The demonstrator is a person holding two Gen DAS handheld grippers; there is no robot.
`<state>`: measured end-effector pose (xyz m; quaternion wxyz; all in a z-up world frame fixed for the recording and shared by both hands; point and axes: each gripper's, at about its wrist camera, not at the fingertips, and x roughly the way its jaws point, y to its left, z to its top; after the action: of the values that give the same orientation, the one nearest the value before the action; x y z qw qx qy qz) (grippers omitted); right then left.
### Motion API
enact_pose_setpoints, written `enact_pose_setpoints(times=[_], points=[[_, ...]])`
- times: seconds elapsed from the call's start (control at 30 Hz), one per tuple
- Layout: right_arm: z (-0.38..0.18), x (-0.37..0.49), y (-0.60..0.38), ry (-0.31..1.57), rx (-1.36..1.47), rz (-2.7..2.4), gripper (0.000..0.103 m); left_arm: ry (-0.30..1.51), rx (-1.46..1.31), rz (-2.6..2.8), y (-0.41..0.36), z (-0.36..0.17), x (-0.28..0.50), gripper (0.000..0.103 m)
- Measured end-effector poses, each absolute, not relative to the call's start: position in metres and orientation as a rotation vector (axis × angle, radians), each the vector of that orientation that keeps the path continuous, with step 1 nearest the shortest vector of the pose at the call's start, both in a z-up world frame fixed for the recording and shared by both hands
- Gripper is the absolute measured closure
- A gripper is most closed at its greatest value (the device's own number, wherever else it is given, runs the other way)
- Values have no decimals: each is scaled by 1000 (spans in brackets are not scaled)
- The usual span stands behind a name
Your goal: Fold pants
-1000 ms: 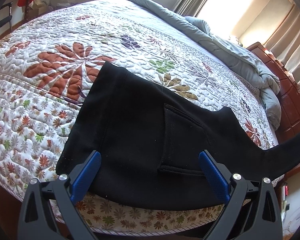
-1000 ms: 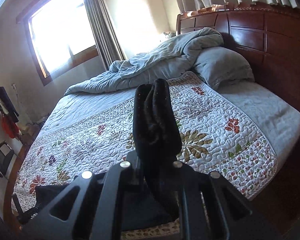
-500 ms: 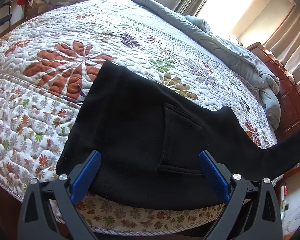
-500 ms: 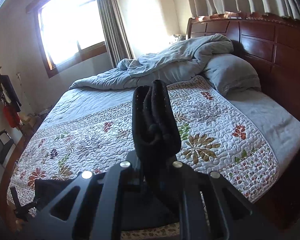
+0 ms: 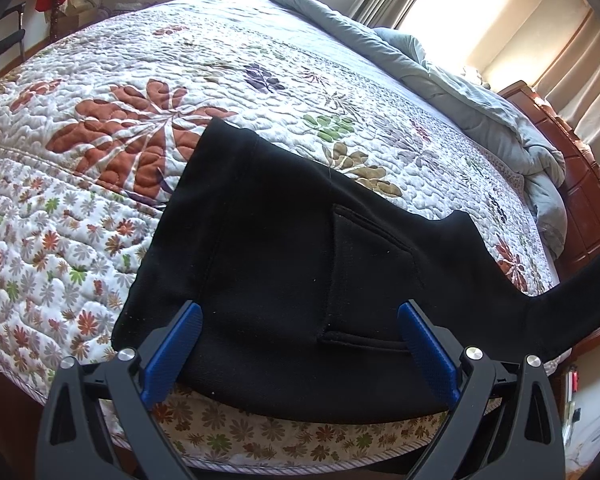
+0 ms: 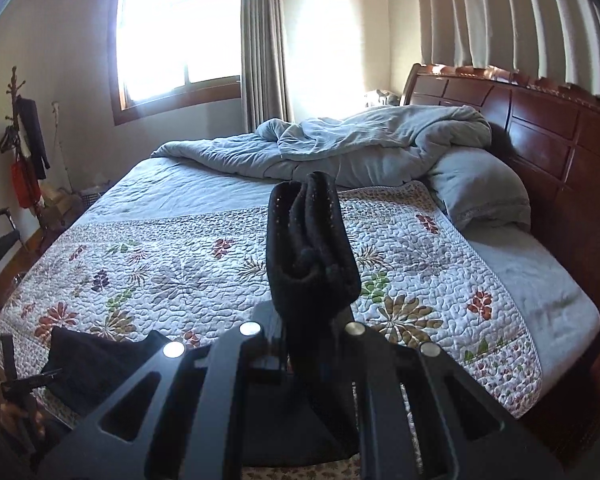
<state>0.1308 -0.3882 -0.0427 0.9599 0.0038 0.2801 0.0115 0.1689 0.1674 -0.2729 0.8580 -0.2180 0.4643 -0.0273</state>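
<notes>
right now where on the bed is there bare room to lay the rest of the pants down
Free: the floral quilt between the black pants at the near edge and the grey duvet, and the quilt to the right, up to the pillow. Crowded: the head of the bed under duvet and pillow, and the near edge where the open left gripper hovers.

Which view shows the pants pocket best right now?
Left wrist: the pocket lies flat and fully outlined on the pants, between the open fingers. Right wrist shows only a bunched end clamped in the right gripper and a dark corner at lower left; no pocket.
</notes>
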Motion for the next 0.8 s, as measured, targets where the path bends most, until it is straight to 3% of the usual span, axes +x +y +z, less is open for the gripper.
enact_pose_setpoints(times=[0.8], points=[[-58, 144, -344, 622, -101, 81, 93, 973, -463, -79, 169, -272, 166, 4]])
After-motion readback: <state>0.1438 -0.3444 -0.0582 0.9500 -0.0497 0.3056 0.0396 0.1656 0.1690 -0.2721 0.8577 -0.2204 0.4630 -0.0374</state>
